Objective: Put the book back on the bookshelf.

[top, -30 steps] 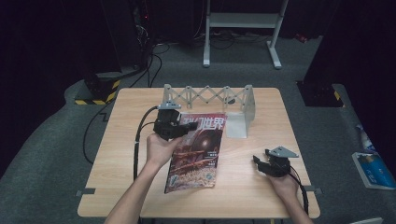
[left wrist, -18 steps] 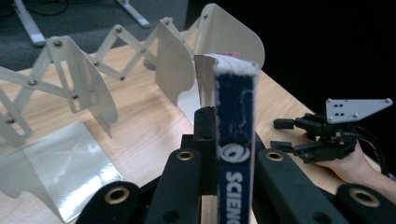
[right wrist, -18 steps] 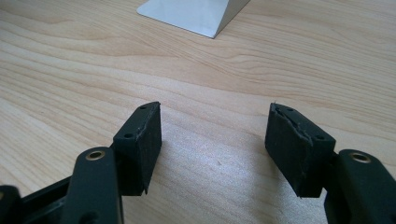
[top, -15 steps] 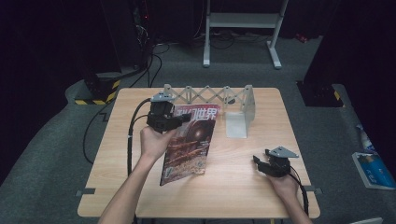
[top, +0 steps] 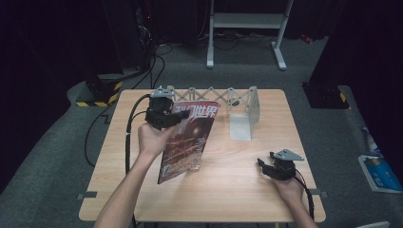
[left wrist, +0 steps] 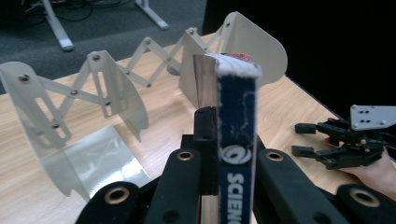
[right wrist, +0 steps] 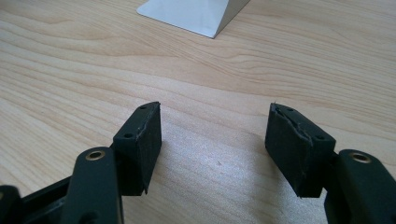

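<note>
Left gripper [top: 178, 116]: the black two-jaw tool in the person's left hand [top: 151, 140] is clamped on the upper spine edge of a glossy magazine with a red-brown cover and a blue spine [top: 187, 140]. In the left gripper view the jaws press on both faces of the magazine [left wrist: 237, 154], which stands on edge between them. In the high view the magazine is tilted up off the light wooden table [top: 228, 190], just in front of the grey metal expanding book rack [top: 237, 102]; whether its lower edge touches the table cannot be told.

Right gripper [top: 266, 166]: the second black tool, carrying a grey three-cornered plate, rests low over the table well to the right of the rack's front edge, held by the right hand [top: 287, 187]. In the right gripper view [right wrist: 215, 149] its jaws stand wide apart with nothing but bare wood between them, and they grip nothing.

Count: two grippers, one magazine, one rack, one table. In the left gripper view the rack [left wrist: 93, 93] shows three upright dividers joined by scissor links.

Limits of view: the magazine's cover title is too small to read in the high view, the spine lettering is cut off at the lower frame edge in the left gripper view, and the room behind the rack is dark.
</note>
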Motion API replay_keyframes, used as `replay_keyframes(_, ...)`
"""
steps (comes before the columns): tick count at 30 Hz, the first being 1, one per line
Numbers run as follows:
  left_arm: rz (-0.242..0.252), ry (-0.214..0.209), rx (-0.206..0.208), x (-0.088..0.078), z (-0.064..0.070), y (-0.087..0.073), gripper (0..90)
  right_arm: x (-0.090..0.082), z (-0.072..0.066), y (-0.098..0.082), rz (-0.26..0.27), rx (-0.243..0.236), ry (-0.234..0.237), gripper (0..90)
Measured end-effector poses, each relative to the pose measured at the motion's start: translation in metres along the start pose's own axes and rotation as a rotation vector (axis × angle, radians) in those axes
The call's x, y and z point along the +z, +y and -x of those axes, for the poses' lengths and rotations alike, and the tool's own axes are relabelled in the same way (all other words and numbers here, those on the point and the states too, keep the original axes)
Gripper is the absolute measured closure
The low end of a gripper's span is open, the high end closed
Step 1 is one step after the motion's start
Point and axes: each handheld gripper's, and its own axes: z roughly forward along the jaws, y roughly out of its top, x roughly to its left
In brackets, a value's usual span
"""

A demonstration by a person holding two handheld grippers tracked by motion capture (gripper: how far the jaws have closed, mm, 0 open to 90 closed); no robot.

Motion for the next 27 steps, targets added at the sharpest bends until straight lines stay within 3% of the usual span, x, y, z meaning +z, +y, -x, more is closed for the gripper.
replay_keyframes(8,-0.006,0.041,0.006,-0.002,-0.007,0.005,83.7,0.0,0.0,0.0,0.001,0.0,0.0,36.5)
replay_keyframes(27,0.036,0.121,-0.033,-0.01,-0.032,0.017,83.8,0.0,0.0,0.0,-0.001,0.004,0.001,36.4)
